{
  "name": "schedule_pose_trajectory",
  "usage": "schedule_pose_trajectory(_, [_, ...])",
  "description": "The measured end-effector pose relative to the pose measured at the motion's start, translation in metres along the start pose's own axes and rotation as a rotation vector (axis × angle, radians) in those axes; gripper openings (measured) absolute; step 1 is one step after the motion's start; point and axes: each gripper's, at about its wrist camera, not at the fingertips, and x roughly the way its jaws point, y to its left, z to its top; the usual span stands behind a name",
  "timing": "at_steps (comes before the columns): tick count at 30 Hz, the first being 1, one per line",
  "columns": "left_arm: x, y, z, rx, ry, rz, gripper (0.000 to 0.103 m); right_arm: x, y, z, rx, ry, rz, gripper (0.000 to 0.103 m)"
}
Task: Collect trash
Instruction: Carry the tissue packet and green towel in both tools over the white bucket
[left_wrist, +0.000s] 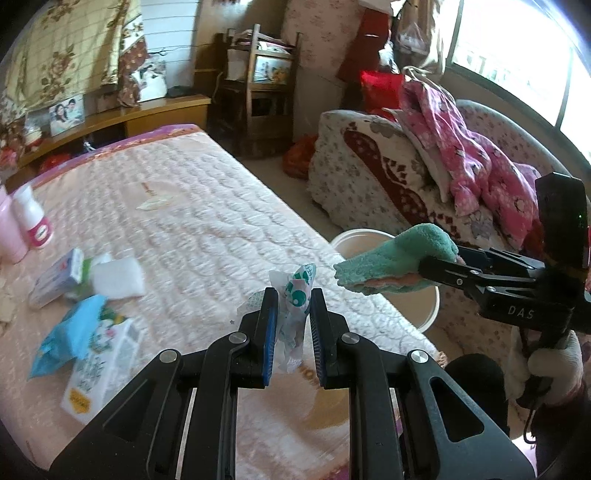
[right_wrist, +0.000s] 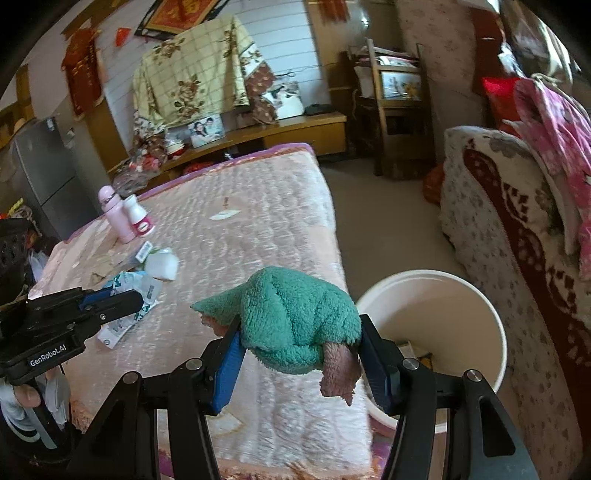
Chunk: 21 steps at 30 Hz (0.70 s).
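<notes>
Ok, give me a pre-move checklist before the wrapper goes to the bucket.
1. Left gripper shut on the crumpled wrapper: ok.
2. Right gripper shut on the green cloth: ok.
3. White bucket open at the top, beside the bed: ok.
4. Room left in the bucket: ok, only a few scraps at the bottom.
5. Path to the bucket free: not ok, the right gripper and cloth sit between wrapper and bucket.
6. Bed cleared of trash: not ok, blue packet and cartons remain.

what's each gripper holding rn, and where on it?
Left gripper: crumpled wrapper, pinched around its middle. Right gripper: green cloth, clamped across its bunched lower part.
</notes>
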Motion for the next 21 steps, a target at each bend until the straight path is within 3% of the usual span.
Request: schedule_pose_trajectory(21, [0.066, -0.063, 0.016, 0.039, 0.073, -0.140, 0.015, -0.010, -0.094, -0.022, 0.157, 0.004, -0.101, 0.057])
